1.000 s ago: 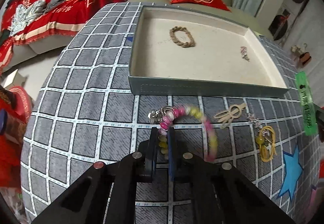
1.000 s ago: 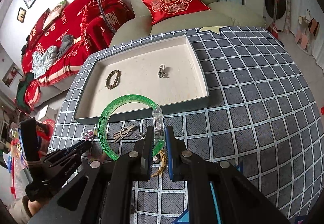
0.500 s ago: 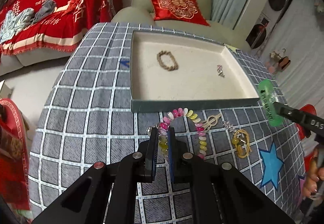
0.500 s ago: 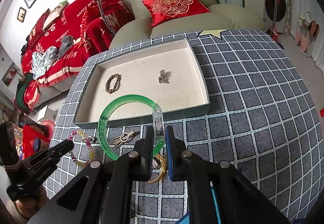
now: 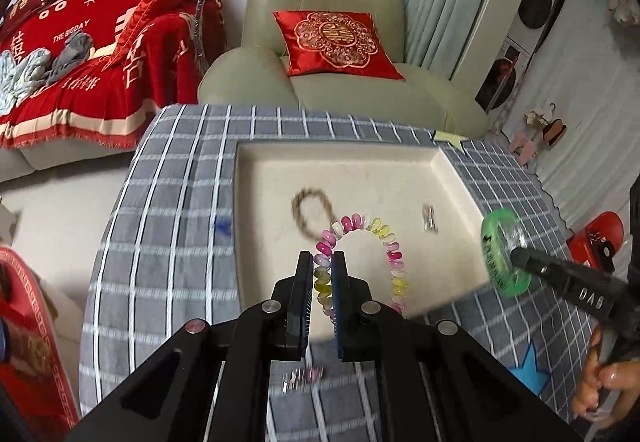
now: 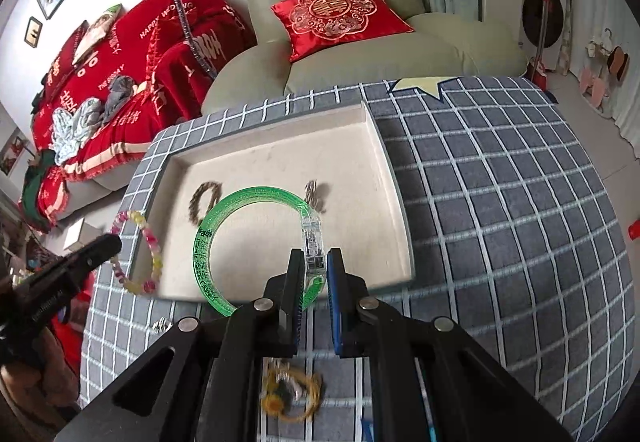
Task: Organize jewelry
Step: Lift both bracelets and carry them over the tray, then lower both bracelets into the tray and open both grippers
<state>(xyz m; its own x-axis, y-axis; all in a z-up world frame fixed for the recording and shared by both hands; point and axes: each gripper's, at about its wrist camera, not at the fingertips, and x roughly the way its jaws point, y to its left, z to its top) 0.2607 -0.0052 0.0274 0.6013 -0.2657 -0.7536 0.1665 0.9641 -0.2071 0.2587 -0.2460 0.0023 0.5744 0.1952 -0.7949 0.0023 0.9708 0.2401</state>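
Living room: grey-green armchair (image 5: pixel 328 42) with a red embroidered cushion (image 5: pixel 336 42), and a sofa under a red throw (image 6: pixel 120 74) to the left of the armchair. In front of the armchair, a counter (image 6: pixel 500 202) covered by a grey cloth with a white grid.

Landmark: shallow rectangular tray (image 5: pixel 256 242), cream inside, grey-green outside, lying flat on the counter.

- Brown braided bracelet (image 5: pixel 310 212): on the tray floor, left part. Blurred.
- Small metal trinket (image 5: pixel 430 218): on the tray floor, right of the brown bracelet, apart from it. Kind not readable.
- Bead bracelet (image 5: pixel 360 254), pink, white and yellow beads: pinched at its left side between the closed fingers of the left claw (image 5: pixel 322 270), lifted over the tray's near half; its loop hangs free to the right of the claw.
- Green translucent bangle (image 6: pixel 248 242) with a clear clasp section: gripped at the clasp by the closed right claw (image 6: pixel 314 270), held over the tray's near edge, ring upright and tilted left.
- Yellow cord piece (image 6: pixel 292 394): on the counter in front of the tray, below the right claw. Blurred.
- Small silvery piece (image 6: pixel 160 326): on the counter just outside the tray's near left corner.
- Hand (image 5: pixel 600 378): at the right claw's handle, right of the tray.
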